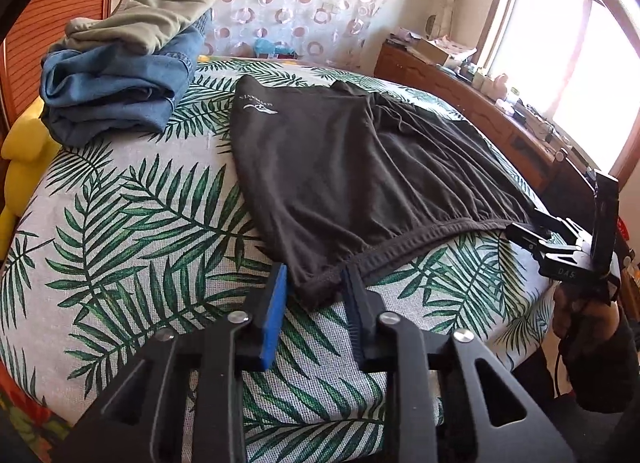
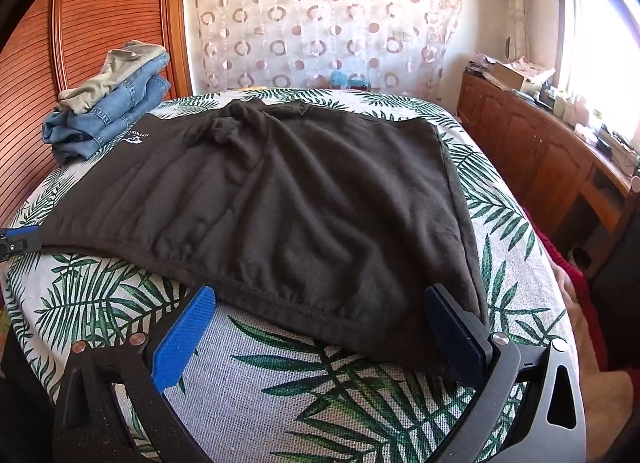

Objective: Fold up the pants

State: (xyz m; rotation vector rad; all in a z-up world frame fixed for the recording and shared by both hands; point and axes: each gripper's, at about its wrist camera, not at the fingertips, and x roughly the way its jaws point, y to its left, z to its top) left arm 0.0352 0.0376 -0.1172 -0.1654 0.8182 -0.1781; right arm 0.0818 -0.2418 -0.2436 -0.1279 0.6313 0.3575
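Note:
Dark brown pants lie spread on the leaf-print bed cover, waistband nearest me; they also show in the right wrist view. My left gripper is open, its blue pads either side of the waistband's left corner. My right gripper is wide open around the waistband's right part, the cloth lying between the pads. The right gripper also shows in the left wrist view at the waistband's right end. The left gripper's tip shows at the left edge of the right wrist view.
A stack of folded jeans and a beige garment sits at the bed's far left corner. A wooden cabinet with clutter runs along the right under a window. A slatted wooden panel stands at left.

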